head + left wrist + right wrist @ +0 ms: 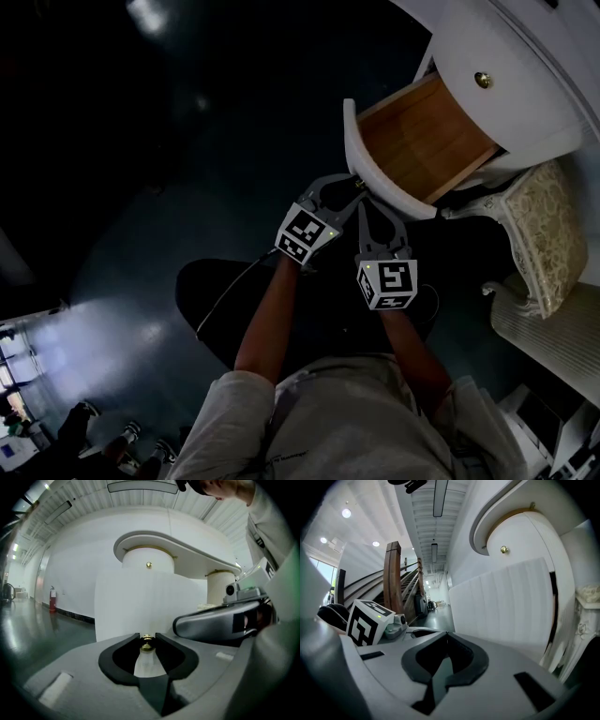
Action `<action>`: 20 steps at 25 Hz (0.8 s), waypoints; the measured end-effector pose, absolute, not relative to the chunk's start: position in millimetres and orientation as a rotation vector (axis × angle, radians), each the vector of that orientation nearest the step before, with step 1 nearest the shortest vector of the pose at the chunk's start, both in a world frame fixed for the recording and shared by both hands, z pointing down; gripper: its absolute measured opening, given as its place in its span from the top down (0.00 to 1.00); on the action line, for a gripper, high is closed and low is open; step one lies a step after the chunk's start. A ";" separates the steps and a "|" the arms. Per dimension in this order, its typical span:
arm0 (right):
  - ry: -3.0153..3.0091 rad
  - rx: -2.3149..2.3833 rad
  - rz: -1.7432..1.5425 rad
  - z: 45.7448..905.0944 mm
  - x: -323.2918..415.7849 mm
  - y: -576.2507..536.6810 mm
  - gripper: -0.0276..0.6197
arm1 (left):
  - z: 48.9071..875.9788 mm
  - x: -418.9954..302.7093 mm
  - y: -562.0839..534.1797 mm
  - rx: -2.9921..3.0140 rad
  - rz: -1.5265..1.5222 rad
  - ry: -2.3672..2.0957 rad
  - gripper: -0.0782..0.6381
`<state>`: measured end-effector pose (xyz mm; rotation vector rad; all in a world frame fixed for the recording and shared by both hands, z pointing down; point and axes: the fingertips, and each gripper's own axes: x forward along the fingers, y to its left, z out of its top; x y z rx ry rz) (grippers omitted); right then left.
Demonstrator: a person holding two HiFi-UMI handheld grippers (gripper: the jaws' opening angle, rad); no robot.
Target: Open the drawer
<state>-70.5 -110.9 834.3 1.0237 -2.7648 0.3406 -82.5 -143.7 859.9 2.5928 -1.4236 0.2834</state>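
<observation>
1. Drawer point(427, 141) stands well out of the white cabinet point(525, 84), wood interior exposed. Opening judged essentially done.
2. Left gripper point(354, 185): jaws clamped on the brass knob point(147, 642). Only letting go is left.
3. Right gripper point(446, 637): jaws pressed together, empty, beside the drawer front.

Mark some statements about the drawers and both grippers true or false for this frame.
1. The lower drawer stands open, its wooden inside showing. True.
2. The left gripper is shut on that drawer's brass knob. True.
3. The right gripper grips a knob as well. False: its jaws are together with nothing between them.
4. Both drawers are open. False: the upper drawer sits closed.
</observation>
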 end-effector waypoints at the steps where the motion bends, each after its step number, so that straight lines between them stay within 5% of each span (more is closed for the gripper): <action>1: -2.763 1.038 0.342 834.0 -69.9 -114.5 0.93 | 859.7 -82.4 -145.0 2.587 0.288 -1.428 0.74; 12: -2.491 1.168 0.410 836.3 -56.8 -121.9 0.93 | 863.2 -87.8 -142.6 2.358 0.548 -1.415 0.73; 20: -2.348 1.249 0.508 728.3 -36.4 -115.0 0.93 | 779.0 -107.1 -130.1 2.176 0.645 -1.368 0.75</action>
